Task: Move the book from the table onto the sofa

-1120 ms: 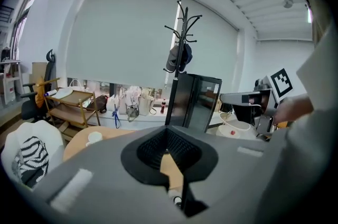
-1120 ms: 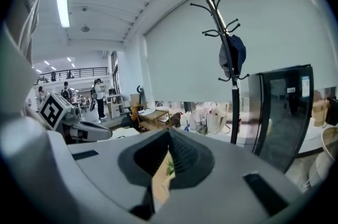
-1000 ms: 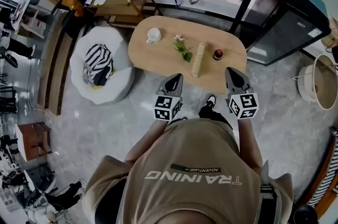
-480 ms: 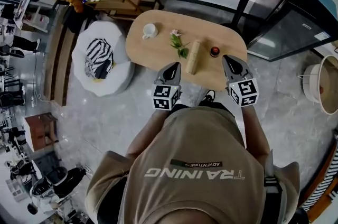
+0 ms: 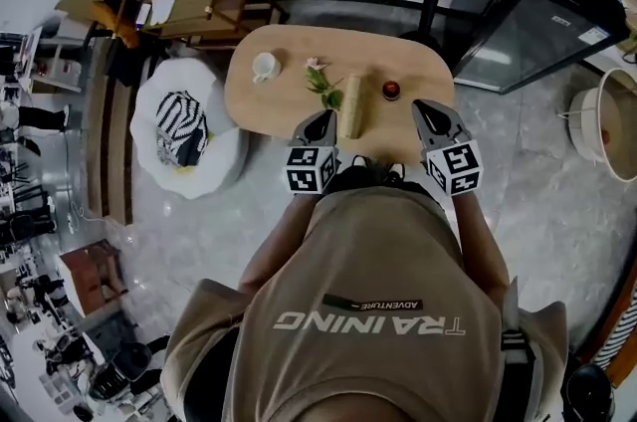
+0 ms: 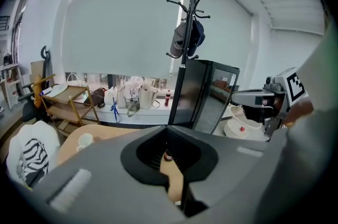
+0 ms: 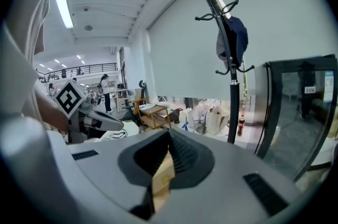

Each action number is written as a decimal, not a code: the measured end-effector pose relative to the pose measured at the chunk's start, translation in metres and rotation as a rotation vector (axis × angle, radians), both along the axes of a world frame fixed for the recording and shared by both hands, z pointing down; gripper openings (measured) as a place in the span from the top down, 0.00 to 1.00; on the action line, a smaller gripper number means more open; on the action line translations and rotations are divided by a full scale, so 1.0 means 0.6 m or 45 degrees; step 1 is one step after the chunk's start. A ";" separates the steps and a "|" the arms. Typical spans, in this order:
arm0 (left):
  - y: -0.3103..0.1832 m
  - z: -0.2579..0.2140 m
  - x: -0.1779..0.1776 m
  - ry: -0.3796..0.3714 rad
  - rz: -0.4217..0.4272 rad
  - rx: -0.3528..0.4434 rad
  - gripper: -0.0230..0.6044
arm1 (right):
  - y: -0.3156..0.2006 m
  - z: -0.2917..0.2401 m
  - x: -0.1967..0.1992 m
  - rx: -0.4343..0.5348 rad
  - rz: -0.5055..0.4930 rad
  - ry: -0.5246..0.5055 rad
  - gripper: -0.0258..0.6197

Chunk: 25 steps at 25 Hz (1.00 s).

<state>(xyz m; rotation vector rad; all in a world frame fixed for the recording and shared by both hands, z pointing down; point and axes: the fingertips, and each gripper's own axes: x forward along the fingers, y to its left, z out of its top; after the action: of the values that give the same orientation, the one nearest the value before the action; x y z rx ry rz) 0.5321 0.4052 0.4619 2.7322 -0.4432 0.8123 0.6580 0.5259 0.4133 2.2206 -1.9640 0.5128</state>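
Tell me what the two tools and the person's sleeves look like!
The left tool and right tool are dark grey and taper to a point. Each carries a white cube with black square markers. The person wears a tan T-shirt with short sleeves.

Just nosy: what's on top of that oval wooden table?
On the table: a white cup, a flower sprig, a tan roll and a small red thing. The left tongs and right tongs cover bits of its near edge; anything there is hidden.

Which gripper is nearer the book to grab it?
Left. The left gripper sits right beside the near end of the book; the right gripper is farther off to the side.
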 end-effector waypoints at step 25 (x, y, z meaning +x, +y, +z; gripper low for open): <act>0.009 0.214 0.007 -0.338 0.119 -0.219 0.55 | 0.004 0.000 -0.054 -0.103 0.164 0.012 0.96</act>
<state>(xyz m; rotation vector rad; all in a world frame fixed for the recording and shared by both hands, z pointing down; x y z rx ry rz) 0.5365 0.4103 0.5901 2.5120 -0.2825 1.1875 0.6258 0.5285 0.4132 2.3043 -1.7709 0.5857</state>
